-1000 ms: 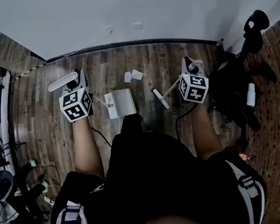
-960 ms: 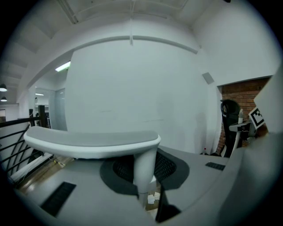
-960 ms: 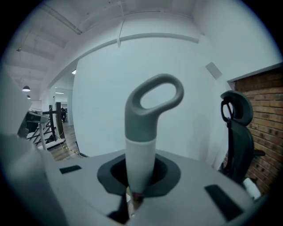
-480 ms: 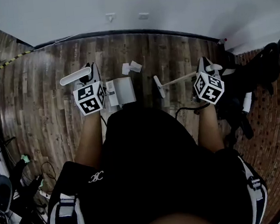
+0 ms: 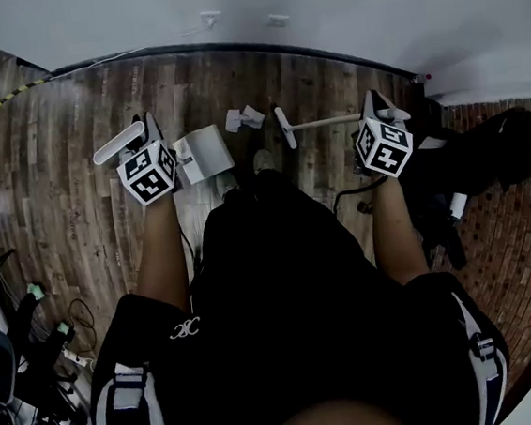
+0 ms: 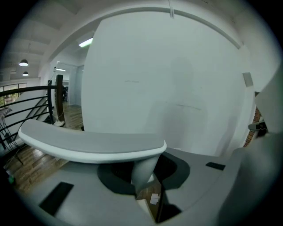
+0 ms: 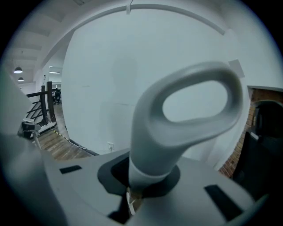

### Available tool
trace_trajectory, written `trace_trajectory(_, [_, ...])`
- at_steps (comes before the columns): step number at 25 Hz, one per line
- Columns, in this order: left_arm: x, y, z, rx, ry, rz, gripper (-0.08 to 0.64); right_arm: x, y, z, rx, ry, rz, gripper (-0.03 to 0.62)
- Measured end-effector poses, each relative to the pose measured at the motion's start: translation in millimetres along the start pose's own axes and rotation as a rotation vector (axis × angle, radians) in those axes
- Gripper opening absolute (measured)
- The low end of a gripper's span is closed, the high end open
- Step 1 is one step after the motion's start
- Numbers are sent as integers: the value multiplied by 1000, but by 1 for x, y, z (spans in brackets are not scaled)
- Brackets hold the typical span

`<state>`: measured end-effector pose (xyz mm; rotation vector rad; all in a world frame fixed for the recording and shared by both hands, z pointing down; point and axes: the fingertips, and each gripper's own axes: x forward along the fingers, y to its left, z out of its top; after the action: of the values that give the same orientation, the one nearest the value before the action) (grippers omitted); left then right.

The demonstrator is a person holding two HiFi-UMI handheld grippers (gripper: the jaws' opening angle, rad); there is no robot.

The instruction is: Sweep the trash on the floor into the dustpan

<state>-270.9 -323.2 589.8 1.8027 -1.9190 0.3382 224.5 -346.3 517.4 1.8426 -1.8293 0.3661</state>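
Note:
In the head view my left gripper (image 5: 145, 142) is shut on the long white handle (image 5: 117, 143) of a white dustpan (image 5: 204, 152). The pan rests on the wood floor, with white paper scraps (image 5: 243, 118) just to its right. Right of the scraps lies the white broom head (image 5: 284, 127). Its thin stick (image 5: 329, 121) runs right to my right gripper (image 5: 376, 110), which is shut on the broom. In the left gripper view the flat handle (image 6: 93, 148) fills the jaws. In the right gripper view the broom's looped grip (image 7: 185, 128) rises out of the shut jaws.
A white wall (image 5: 319, 3) with a dark baseboard (image 5: 229, 48) and two outlets stands just beyond the scraps. Black equipment (image 5: 486, 155) sits at the right on brick-patterned flooring. Cables and gear (image 5: 24, 336) crowd the lower left. The person's dark-clothed body (image 5: 287, 327) hides the near floor.
Both grippers have moved forward toward the wall. The broom head has swung closer to the paper scraps, and the dustpan has come up beside them from the left.

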Motion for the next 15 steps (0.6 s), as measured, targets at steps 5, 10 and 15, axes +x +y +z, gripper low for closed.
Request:
trace_trajectory(5, [26, -2, -13, 18, 18, 0, 78, 42, 14, 11, -47, -11, 34, 25])
trace_trajectory(10, [46, 10, -16, 26, 21, 47, 78, 89, 10, 6, 1, 24, 10, 25])
trace_trajectory(15, [63, 23, -25, -4, 28, 96, 78, 118, 5, 0, 70, 82, 13, 26])
